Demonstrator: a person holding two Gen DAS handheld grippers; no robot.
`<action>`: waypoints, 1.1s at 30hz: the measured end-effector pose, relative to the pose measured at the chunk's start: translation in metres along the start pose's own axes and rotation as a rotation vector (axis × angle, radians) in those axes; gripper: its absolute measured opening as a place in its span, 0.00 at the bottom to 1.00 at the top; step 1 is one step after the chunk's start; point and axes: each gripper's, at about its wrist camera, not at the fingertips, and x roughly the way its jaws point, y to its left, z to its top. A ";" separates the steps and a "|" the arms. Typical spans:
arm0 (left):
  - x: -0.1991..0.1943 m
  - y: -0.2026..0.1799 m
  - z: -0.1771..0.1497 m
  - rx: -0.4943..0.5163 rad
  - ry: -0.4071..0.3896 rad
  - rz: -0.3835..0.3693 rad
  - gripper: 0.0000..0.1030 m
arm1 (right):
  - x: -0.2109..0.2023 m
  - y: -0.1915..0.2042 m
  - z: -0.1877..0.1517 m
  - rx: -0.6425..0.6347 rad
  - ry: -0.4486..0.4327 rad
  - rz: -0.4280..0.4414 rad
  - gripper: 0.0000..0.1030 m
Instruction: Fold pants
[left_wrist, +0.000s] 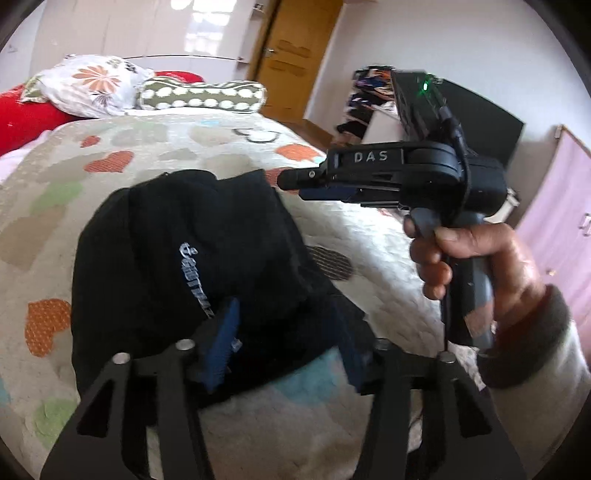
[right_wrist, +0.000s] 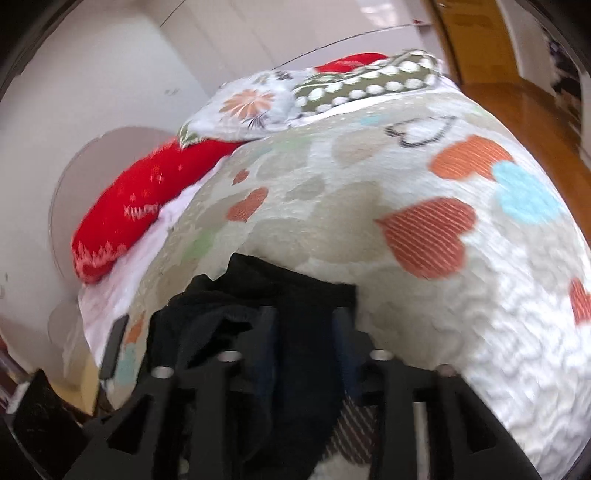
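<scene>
The black pants with pale lettering lie bunched in a folded heap on the heart-patterned bedspread. My left gripper is open, its blue pads standing wide on either side of the heap's near edge. My right gripper shows in the left wrist view, hand-held above the right far edge of the pants, jaws close together. In the right wrist view the right gripper hangs over the black pants, with dark cloth showing between its fingers; a grip is unclear.
Floral pillow, dotted pillow and red cushion lie at the bed's head. A wooden door, cluttered shelf and pink cabinet stand to the right. The bedspread slopes off to wooden floor.
</scene>
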 end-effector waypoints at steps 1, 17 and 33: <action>-0.007 0.000 0.000 0.015 0.000 -0.003 0.51 | -0.006 -0.001 -0.003 0.004 -0.010 0.010 0.66; -0.030 0.067 -0.002 -0.098 -0.028 0.246 0.64 | 0.037 0.035 -0.032 0.057 0.149 0.158 0.82; -0.042 0.049 0.014 -0.080 -0.091 0.204 0.68 | -0.008 0.064 -0.026 -0.180 0.026 0.049 0.21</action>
